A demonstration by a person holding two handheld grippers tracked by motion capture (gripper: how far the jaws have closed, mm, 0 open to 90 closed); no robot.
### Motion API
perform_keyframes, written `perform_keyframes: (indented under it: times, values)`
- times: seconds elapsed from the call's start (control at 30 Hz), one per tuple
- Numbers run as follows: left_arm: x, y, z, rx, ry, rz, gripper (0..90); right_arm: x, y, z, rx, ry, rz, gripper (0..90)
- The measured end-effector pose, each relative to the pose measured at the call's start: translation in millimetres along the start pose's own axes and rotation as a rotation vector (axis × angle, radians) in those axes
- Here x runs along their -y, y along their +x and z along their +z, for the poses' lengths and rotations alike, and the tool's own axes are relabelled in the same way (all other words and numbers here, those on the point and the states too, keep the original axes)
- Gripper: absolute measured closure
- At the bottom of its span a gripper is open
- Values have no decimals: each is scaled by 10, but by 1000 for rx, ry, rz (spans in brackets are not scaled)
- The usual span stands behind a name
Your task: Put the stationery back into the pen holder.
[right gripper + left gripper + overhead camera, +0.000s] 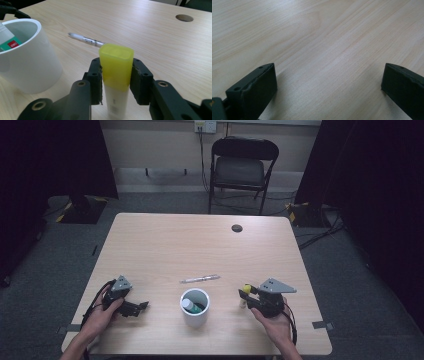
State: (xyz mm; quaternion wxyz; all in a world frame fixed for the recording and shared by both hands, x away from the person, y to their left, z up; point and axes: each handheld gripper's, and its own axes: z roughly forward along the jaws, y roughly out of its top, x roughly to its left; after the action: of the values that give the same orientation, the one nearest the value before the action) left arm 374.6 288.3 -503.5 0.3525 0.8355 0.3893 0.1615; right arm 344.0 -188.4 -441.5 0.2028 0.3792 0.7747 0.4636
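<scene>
Yellow-capped, white-bodied, the highlighter (pixel 116 82) stands upright in our right tool (pixel 116 80) — pinched at the cap's lower edge, over the bench (pixel 165 240). The white cup (pixel 195 308), our likely target, sits just beside it toward our left tool (pixel 131 306) — spread, empty. A pen (pixel 200 278) lies beyond.

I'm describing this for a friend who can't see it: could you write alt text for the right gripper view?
The right tool grips an upright highlighter, yellow cap on top, between its two black jaws above a pale wooden table. A white cup stands to the left with a green-labelled item inside, and a pen lies on the table behind.
</scene>
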Motion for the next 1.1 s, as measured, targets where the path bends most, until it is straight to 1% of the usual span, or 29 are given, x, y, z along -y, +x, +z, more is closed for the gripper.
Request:
perform_keyframes:
  times: [0.03,0.07,0.2,0.5,0.6,0.83,1.1]
  values:
    - [0,0,0,0,0,1,0,-3,-2,3,2,3,-7,667]
    - [0,0,0,0,0,0,0,-7,-13,9,-4,1,-2,668]
    - [0,1,0,0,1,1,0,-3,-12,-1,-1,0,0,671]
    - [0,0,0,0,0,0,0,-37,-33,-43,-12,-37,15,672]
    - [0,1,0,0,1,1,0,-48,-34,-44,-12,-41,10,672]
    - [0,0,0,0,0,1,0,-141,-20,-63,-33,-76,14,672]
    - [0,1,0,0,0,1,0,-189,-4,-93,-38,-98,13,673]
